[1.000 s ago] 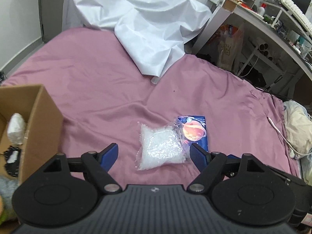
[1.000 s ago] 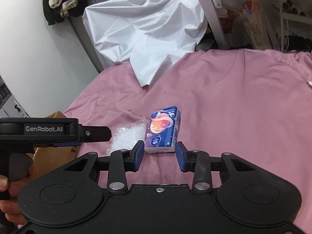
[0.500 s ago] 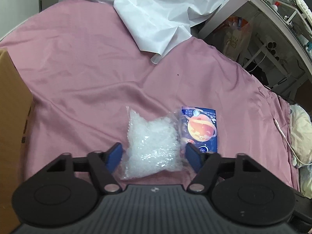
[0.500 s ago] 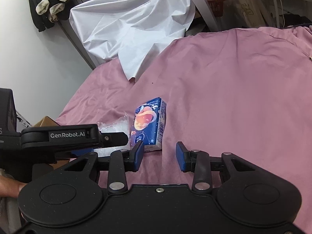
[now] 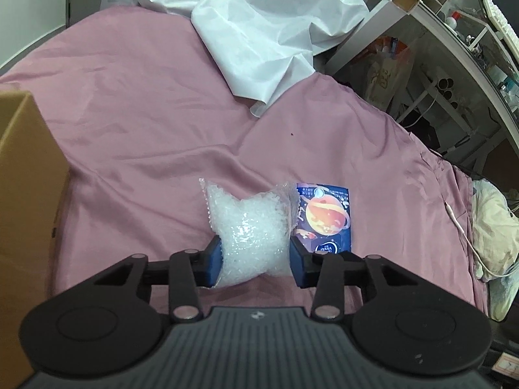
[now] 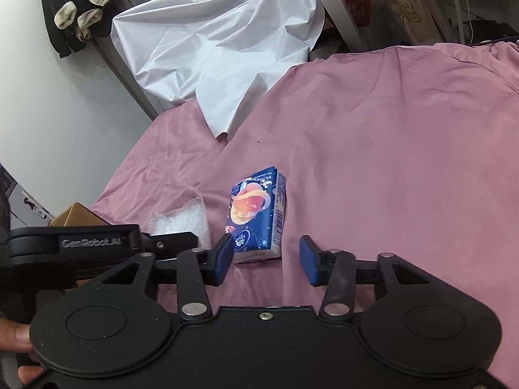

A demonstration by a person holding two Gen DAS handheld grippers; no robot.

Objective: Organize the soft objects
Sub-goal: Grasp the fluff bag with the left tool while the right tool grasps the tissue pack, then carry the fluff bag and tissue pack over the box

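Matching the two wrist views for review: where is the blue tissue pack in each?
Left wrist: blue tissue pack right of centre, beside the pellet bag.
Right wrist: pack centre, just beyond the right tongs.
Shared landmark: white sheet at the bed's far end.
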